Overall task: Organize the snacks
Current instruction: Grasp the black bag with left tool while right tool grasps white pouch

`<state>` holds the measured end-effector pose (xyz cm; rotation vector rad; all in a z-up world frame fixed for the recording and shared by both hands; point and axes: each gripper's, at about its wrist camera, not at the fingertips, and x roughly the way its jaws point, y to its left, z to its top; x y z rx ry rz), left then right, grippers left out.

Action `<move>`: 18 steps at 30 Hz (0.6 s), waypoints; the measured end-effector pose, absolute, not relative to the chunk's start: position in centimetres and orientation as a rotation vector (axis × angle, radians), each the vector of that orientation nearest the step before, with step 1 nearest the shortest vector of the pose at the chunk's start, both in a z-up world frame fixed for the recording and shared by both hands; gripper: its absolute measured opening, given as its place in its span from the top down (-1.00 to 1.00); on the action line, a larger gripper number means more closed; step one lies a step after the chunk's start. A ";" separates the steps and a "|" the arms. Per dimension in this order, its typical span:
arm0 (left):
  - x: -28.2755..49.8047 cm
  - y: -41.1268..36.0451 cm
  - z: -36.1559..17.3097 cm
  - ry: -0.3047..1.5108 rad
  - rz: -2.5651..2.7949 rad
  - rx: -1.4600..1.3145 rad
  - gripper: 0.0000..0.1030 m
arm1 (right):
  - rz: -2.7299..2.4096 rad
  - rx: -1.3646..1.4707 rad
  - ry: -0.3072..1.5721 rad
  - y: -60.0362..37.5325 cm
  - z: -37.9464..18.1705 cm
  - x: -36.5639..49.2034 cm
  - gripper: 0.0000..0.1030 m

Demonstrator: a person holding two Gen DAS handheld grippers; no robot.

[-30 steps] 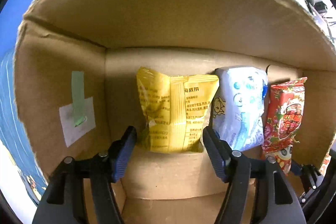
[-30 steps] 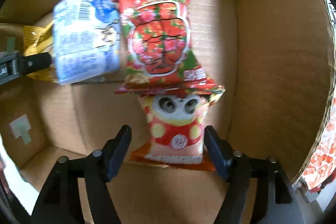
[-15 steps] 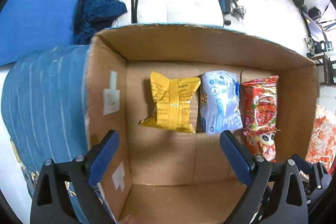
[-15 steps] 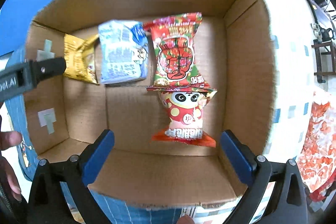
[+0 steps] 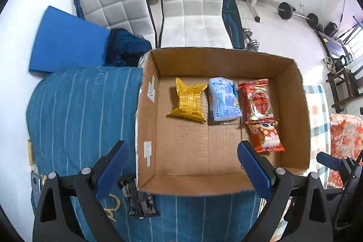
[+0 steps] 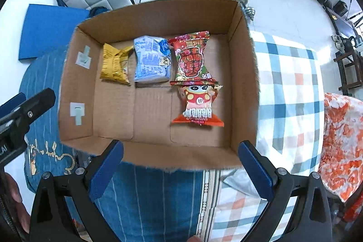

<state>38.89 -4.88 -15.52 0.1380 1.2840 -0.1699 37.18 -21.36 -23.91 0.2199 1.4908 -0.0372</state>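
A cardboard box [image 5: 147, 119] sits on a blue striped cloth [image 5: 79, 110], and four snack packets lie flat on its floor. Three form a row along the far wall: a yellow packet [image 5: 188, 101] nearest the left wall, a pale blue packet [image 5: 223, 101] just beside it, and a red packet [image 5: 257, 100] on the right. A panda-print packet [image 5: 266, 135] lies in front of the red one, its top edge tucked under or touching it, apparently starting a second row by the right wall. Laid side by side like this, each packet shows its face and the near half of the floor stays free.

The left gripper [image 5: 183, 165] hangs above the box's near left corner, jaws wide apart and empty. The right gripper [image 6: 181, 165] hangs over the near wall, also spread and empty. A dark packet [image 5: 139, 200] lies on the cloth just outside the near wall, likely the next to go in.
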 end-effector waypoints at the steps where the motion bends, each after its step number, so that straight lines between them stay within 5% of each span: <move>1: 38.4 -4.9 -15.0 1.271 -0.170 0.134 -0.90 | -0.035 0.219 1.480 -21.2 -24.1 36.8 -1.00; 18: 30.1 -2.4 -10.0 1.133 -0.153 0.043 -0.90 | -0.052 0.242 1.312 -22.8 -17.2 29.5 -1.00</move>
